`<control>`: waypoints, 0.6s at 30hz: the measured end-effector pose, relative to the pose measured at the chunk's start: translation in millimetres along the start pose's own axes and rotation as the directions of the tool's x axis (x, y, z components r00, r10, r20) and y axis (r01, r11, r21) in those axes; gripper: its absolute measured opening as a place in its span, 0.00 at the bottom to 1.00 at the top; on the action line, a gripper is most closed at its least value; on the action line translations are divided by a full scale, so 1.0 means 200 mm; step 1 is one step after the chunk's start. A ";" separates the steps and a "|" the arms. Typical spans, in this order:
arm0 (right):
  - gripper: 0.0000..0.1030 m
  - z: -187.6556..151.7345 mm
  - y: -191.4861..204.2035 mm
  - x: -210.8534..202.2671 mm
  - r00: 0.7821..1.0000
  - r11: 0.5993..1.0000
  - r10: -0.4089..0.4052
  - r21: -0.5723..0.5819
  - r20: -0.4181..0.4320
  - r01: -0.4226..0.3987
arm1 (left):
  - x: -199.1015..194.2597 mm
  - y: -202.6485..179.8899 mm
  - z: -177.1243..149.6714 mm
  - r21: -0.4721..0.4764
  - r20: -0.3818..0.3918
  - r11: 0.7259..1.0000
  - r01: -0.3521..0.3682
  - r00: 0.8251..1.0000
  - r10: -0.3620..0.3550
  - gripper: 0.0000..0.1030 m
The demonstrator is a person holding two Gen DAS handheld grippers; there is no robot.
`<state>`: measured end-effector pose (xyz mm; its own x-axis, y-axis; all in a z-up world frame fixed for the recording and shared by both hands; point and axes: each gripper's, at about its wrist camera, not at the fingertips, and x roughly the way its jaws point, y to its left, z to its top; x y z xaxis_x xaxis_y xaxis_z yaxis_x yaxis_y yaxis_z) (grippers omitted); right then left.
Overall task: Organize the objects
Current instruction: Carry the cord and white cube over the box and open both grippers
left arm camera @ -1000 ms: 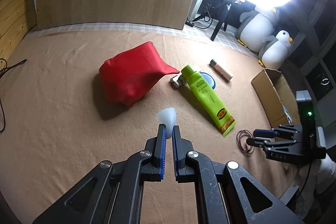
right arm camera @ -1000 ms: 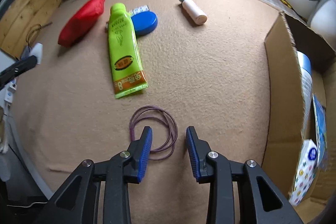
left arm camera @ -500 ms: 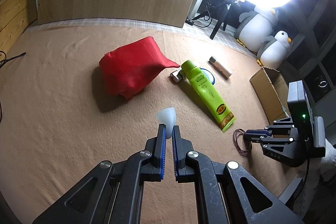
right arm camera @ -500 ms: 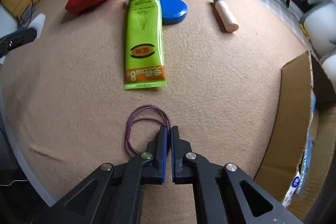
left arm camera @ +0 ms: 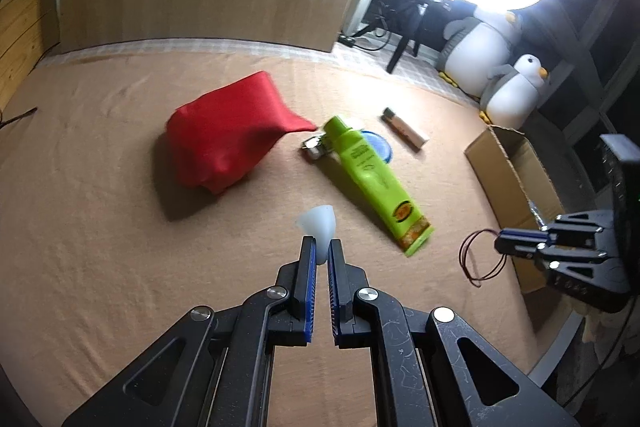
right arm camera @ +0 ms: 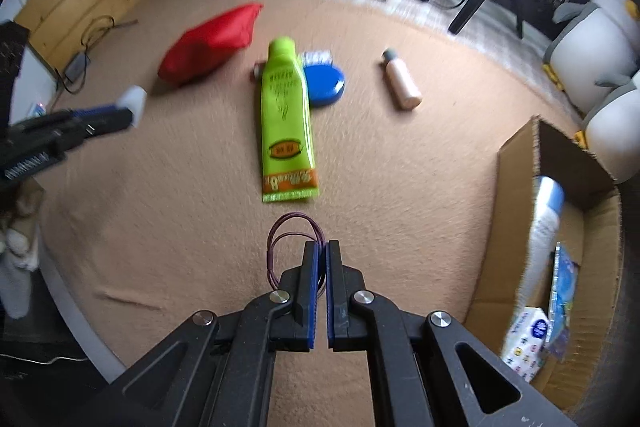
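Right wrist view: the right gripper point(right arm camera: 319, 247) is clenched on a thin purple wire loop point(right arm camera: 288, 239) lifted off the tan felt table point(right arm camera: 400, 167), with a lime-green squeeze tube point(right arm camera: 286, 115) just ahead and an open cardboard box point(right arm camera: 520, 155) to its right. Left wrist view: the left gripper point(left arm camera: 322, 247) grasps a small white translucent cone-shaped cap point(left arm camera: 318, 225), a red cloth pouch point(left arm camera: 228, 135) lying farther ahead-left

a small translucent white silicone cone point(left arm camera: 318, 227) is pinched by its narrow end, wide mouth up. a thin maroon elastic loop point(right arm camera: 290, 239) hangs clamped, lifted off the tan felt. a lime-green plastic tube point(right arm camera: 286, 115) lies flat, partly over a round blue lid point(right arm camera: 326, 87); a red cloth pouch point(left arm camera: 228, 135) slumps beside it, a beige cylindrical bottle point(right arm camera: 402, 85) apart on its side.
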<state>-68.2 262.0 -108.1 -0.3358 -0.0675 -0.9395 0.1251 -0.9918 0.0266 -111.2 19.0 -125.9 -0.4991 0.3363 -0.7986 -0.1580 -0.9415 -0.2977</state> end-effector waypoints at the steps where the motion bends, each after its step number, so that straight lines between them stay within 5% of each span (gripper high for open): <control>1: 0.03 0.00 0.00 -0.03 1.000 1.000 0.001 0.003 0.012 -0.001 | 0.00 -0.03 0.01 0.009 0.000 1.000 0.005 1.000 -0.005 0.05; 9: 0.03 0.04 -0.19 -0.23 0.992 0.999 -0.020 0.052 0.122 0.013 | 0.05 -0.30 0.11 0.089 0.000 0.994 0.057 0.998 -0.057 0.05; 18: 0.03 -0.10 -0.59 -0.46 0.974 0.980 -0.116 0.185 0.197 0.079 | 0.20 -0.85 0.24 0.225 -0.021 0.963 0.151 0.988 -0.150 0.05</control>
<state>-33.0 387.2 -31.6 -0.5254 0.0275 -0.8504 -0.0767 -0.9969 0.0152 -144.9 190.6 -82.5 -0.4514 0.4744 -0.7558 -0.4191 -0.8605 -0.2897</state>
